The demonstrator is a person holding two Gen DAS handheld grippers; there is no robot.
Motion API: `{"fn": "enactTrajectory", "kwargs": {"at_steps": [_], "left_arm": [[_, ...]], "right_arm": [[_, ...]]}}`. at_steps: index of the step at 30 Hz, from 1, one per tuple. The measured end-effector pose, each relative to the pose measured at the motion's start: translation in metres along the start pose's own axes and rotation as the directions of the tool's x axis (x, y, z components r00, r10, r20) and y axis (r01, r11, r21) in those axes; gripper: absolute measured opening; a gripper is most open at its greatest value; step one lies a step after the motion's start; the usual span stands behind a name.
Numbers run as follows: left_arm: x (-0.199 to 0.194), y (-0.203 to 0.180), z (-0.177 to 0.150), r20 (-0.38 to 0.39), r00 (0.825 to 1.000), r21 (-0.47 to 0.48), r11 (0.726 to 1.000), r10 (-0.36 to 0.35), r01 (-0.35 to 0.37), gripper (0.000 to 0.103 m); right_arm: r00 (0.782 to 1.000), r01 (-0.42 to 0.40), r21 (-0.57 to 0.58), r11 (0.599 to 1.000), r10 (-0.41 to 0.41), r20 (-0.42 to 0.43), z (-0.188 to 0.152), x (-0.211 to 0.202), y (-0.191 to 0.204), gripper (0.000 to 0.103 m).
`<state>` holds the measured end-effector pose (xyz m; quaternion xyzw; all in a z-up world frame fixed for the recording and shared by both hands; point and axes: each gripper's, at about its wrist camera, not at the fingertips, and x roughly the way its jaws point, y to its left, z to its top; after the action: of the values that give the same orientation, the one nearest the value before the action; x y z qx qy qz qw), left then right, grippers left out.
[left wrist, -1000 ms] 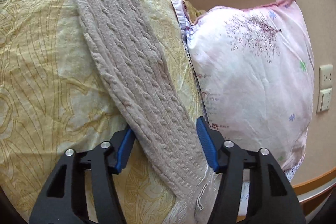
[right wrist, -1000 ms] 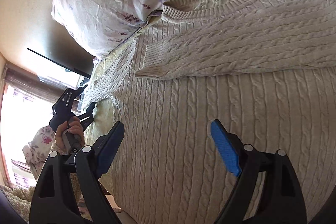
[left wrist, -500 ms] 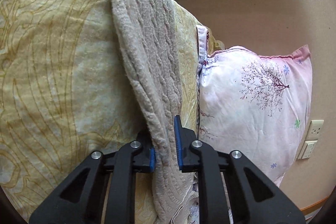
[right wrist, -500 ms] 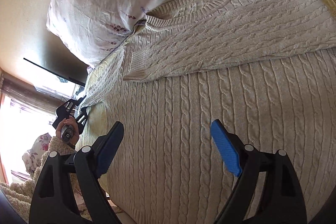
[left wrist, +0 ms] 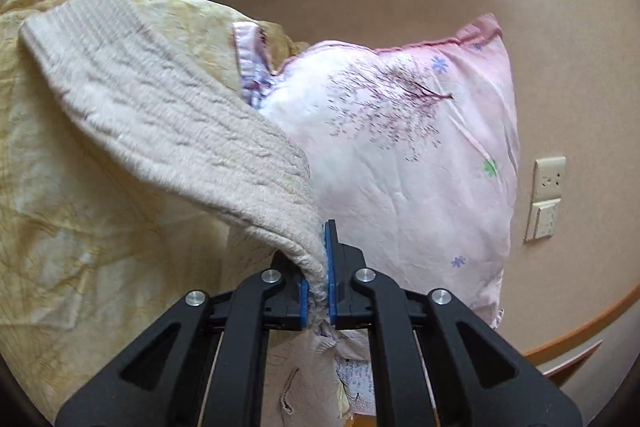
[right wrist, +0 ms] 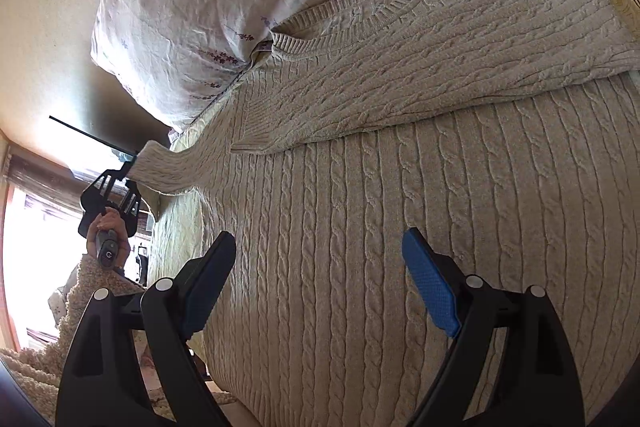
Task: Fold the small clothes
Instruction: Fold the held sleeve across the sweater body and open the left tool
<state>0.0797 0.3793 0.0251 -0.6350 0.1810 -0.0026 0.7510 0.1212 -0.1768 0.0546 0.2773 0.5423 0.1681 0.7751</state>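
Yellow bed sheet (left wrist: 80, 187) under everything, pink flowery pillow (left wrist: 400, 155) against the tan wall. Cream knit sweater (right wrist: 360, 267) spread flat on the bed, one sleeve (right wrist: 400, 75) folded across the chest. Left gripper (left wrist: 316, 275) pinched tight on the other sleeve (left wrist: 168, 115), lifted off the sheet. Right gripper (right wrist: 316, 283) wide open above the sweater's body, holding nothing.
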Motion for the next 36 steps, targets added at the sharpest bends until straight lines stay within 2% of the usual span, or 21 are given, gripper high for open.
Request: {"fn": "enactTrajectory", "kwargs": {"at_steps": [6, 11, 14, 16, 19, 21, 23, 24, 25, 26, 28, 29, 32, 36], "left_arm": [[0.023, -0.051, -0.059, -0.105, 0.983, 0.042, 0.987, -0.151, 0.156, 0.006], [0.054, -0.073, -0.130, -0.256, 0.951, 0.063, 0.978, -0.174, 0.197, 0.006], [0.075, -0.075, -0.174, -0.323, 0.938, 0.109, 0.979, -0.126, 0.170, 0.006], [0.088, -0.067, -0.200, -0.342, 0.937, 0.134, 0.983, -0.073, 0.126, 0.006], [0.102, -0.051, -0.231, -0.333, 0.943, 0.187, 0.981, 0.022, 0.043, 0.007], [0.110, -0.037, -0.248, -0.334, 0.940, 0.196, 0.981, 0.073, -0.006, 0.012], [0.116, -0.026, -0.260, -0.346, 0.929, 0.207, 0.976, 0.133, -0.063, 0.019], [0.119, -0.022, -0.264, -0.360, 0.920, 0.212, 0.974, 0.157, -0.084, 0.030], [0.122, -0.020, -0.264, -0.372, 0.913, 0.212, 0.973, 0.166, -0.091, 0.037], [0.121, -0.021, -0.264, -0.379, 0.912, 0.210, 0.974, 0.157, -0.080, 0.038], [0.116, -0.025, -0.257, -0.388, 0.912, 0.204, 0.977, 0.132, -0.054, 0.058], [0.111, -0.026, -0.251, -0.388, 0.914, 0.198, 0.979, 0.122, -0.046, 0.061], [0.096, -0.023, -0.221, -0.357, 0.928, 0.163, 0.986, 0.103, -0.047, 0.063], [0.086, -0.009, -0.178, -0.274, 0.953, 0.093, 0.990, 0.129, -0.107, 0.058]], "right_arm": [[1.000, -0.007, 0.012, 1.000, 0.007, 0.010, -0.001, -0.007, -0.004, 0.087], [1.000, -0.007, 0.031, 1.000, 0.007, 0.021, -0.003, -0.014, -0.010, 0.088], [1.000, -0.005, 0.043, 0.999, 0.004, 0.024, -0.005, -0.017, -0.014, 0.088], [1.000, -0.002, 0.051, 0.999, 0.001, 0.029, -0.009, -0.022, -0.018, 0.088], [0.999, 0.004, 0.066, 0.998, -0.007, 0.037, -0.013, -0.029, -0.024, 0.088], [0.999, 0.010, 0.080, 0.997, -0.013, 0.044, -0.017, -0.035, -0.030, 0.088], [0.998, 0.016, 0.096, 0.995, -0.021, 0.051, -0.021, -0.040, -0.036, 0.088], [0.998, 0.020, 0.105, 0.994, -0.025, 0.054, -0.022, -0.042, -0.039, 0.088], [0.998, 0.022, 0.113, 0.993, -0.029, 0.055, -0.023, -0.044, -0.043, 0.088], [0.998, 0.024, 0.121, 0.992, -0.031, 0.057, -0.024, -0.046, -0.046, 0.088], [0.998, 0.028, 0.132, 0.991, -0.036, 0.058, -0.024, -0.047, -0.050, 0.088], [0.998, 0.028, 0.134, 0.991, -0.036, 0.058, -0.024, -0.048, -0.051, 0.088], [0.998, 0.025, 0.130, 0.991, -0.032, 0.055, -0.022, -0.046, -0.049, 0.088], [0.999, 0.017, 0.113, 0.993, -0.022, 0.037, -0.018, -0.039, -0.044, 0.088]]}}
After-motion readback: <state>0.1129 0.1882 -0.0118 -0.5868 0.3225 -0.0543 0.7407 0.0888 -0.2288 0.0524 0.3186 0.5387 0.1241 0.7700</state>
